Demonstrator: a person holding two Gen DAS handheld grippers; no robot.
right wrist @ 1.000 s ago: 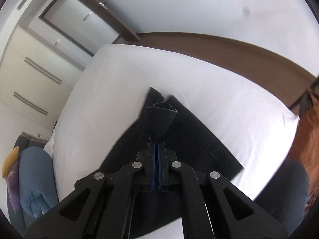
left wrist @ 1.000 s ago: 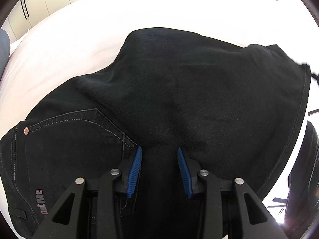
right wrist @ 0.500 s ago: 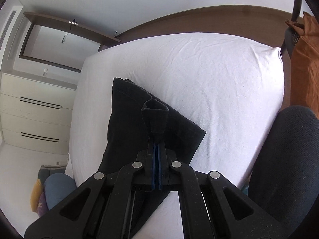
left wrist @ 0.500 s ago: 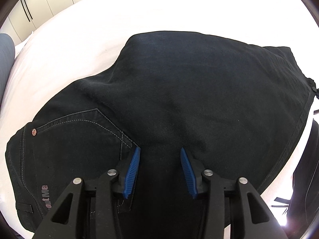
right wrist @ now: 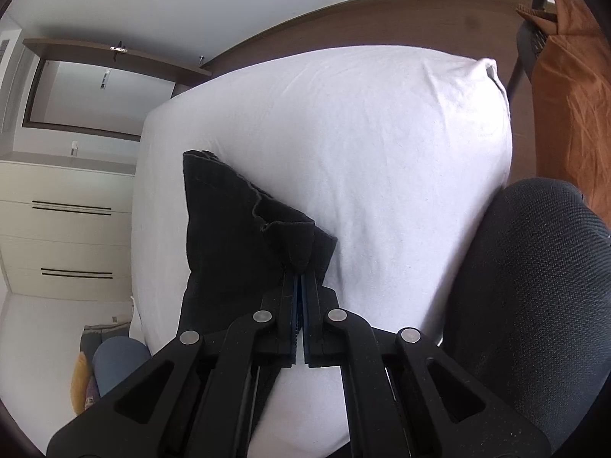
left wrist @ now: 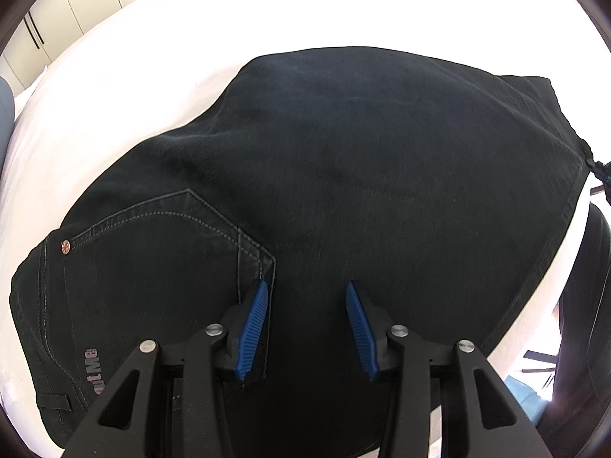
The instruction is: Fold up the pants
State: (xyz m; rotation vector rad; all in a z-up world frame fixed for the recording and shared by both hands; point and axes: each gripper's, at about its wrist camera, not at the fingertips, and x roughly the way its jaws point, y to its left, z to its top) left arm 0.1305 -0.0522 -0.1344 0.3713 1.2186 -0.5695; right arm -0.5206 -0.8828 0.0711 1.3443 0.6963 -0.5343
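Right wrist view: right hand-held gripper (right wrist: 299,278) clenched on black pants (right wrist: 229,236) hem for folding; left hand-held gripper (left wrist: 305,305) released, hovering above seat.

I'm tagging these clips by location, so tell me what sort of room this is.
Most likely a bedroom: black denim pants lie on a white-sheeted mattress against a brown wooden headboard, with cream built-in wardrobe drawers alongside.

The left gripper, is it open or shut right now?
Open. The left gripper has its two blue pads spread apart over the black pants, with dark cloth showing in the gap and nothing pinched between them.
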